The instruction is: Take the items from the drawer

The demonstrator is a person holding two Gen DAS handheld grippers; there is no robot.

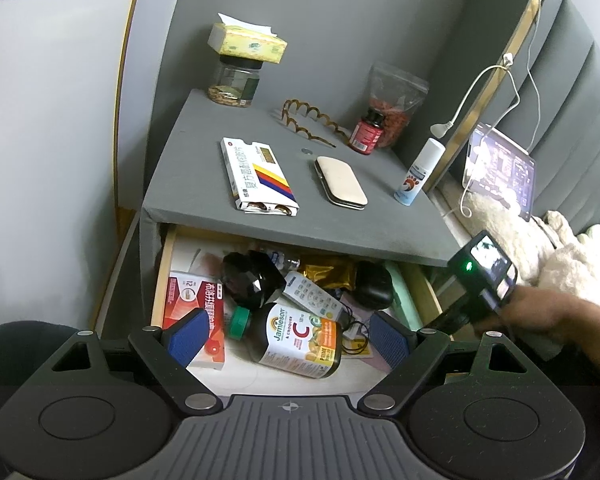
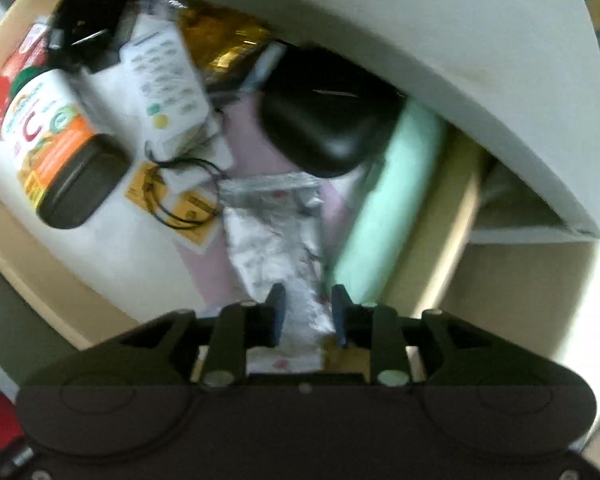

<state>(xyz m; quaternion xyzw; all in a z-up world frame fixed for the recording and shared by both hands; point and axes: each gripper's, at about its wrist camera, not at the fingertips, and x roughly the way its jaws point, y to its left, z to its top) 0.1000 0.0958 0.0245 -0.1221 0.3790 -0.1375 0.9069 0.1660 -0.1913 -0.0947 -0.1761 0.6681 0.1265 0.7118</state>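
Tongs (image 2: pixel 306 314) over cluttered drawer (image 2: pixel 428 240)

In the open wooden drawer (image 1: pixel 162 276) under the grey nightstand top (image 1: pixel 204 216), a dark vitamin bottle with an orange label (image 1: pixel 296 340) lay centre-front, a red medicine box (image 1: pixel 196 304) left, a white remote control (image 1: pixel 314 294) behind, and a black oval case (image 1: pixel 374 284) right of the remote.
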